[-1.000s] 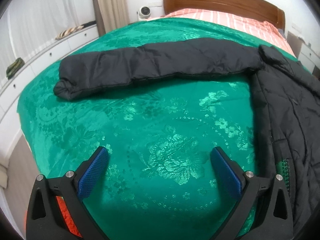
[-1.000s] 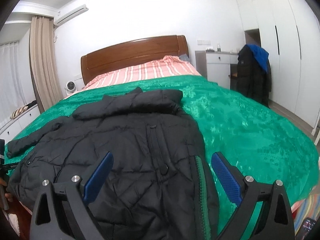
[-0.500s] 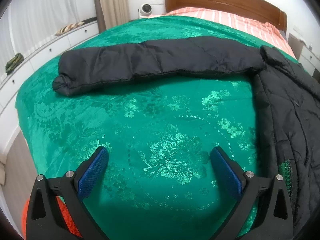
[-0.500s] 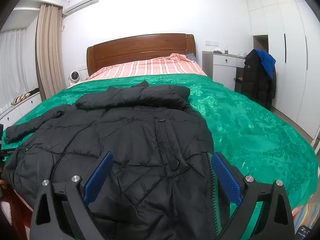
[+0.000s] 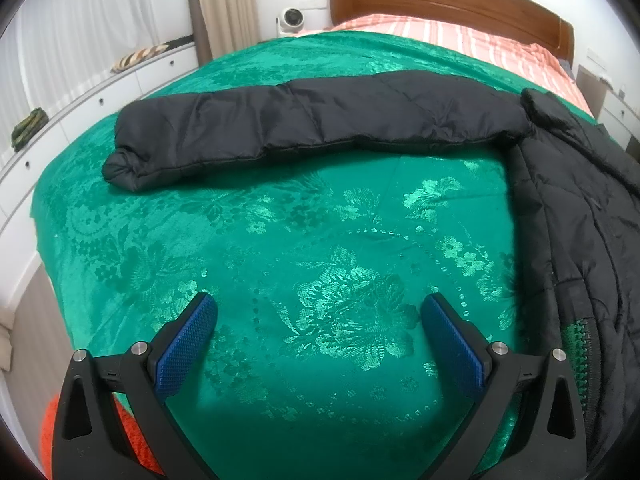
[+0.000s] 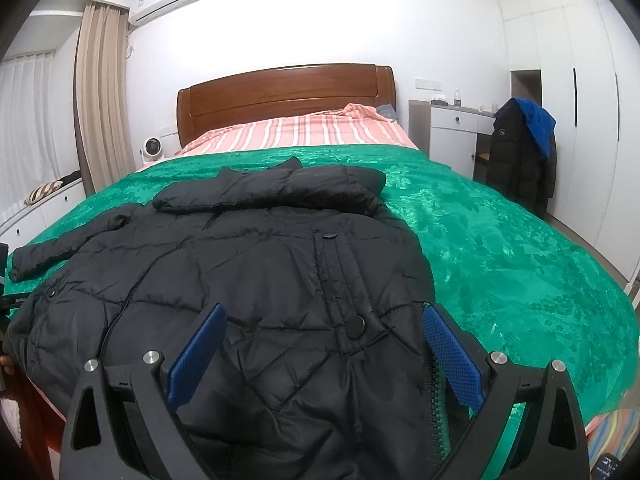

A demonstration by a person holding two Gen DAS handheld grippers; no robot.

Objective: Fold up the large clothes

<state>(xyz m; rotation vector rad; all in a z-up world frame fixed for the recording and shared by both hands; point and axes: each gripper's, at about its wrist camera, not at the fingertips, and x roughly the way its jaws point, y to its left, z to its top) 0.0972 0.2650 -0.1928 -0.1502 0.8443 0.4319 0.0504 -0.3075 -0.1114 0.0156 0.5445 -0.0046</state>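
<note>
A black quilted puffer jacket (image 6: 256, 288) lies front up on the green bedspread (image 6: 500, 248), its hood toward the headboard. One sleeve (image 5: 304, 128) stretches out straight to the left across the bed; the jacket body (image 5: 580, 220) fills the right edge of the left wrist view. My left gripper (image 5: 318, 320) hovers open over bare bedspread, well short of the sleeve. My right gripper (image 6: 322, 330) is open just above the jacket's lower front, its fingers either side of the snap placket (image 6: 355, 324). The green lining shows at the right front edge (image 6: 434, 392).
A wooden headboard (image 6: 286, 92) and striped pink bedding (image 6: 304, 132) lie beyond. White drawers (image 5: 80, 108) run along the left wall. A small fan (image 5: 291, 20) sits by the curtain. A dark coat (image 6: 520, 156) hangs at the right near the white wardrobe (image 6: 580, 120).
Both grippers have moved forward and slightly lower over the bed. The jacket now fills more of the right wrist view; the sleeve sits closer in the left wrist view. Both stay open.
</note>
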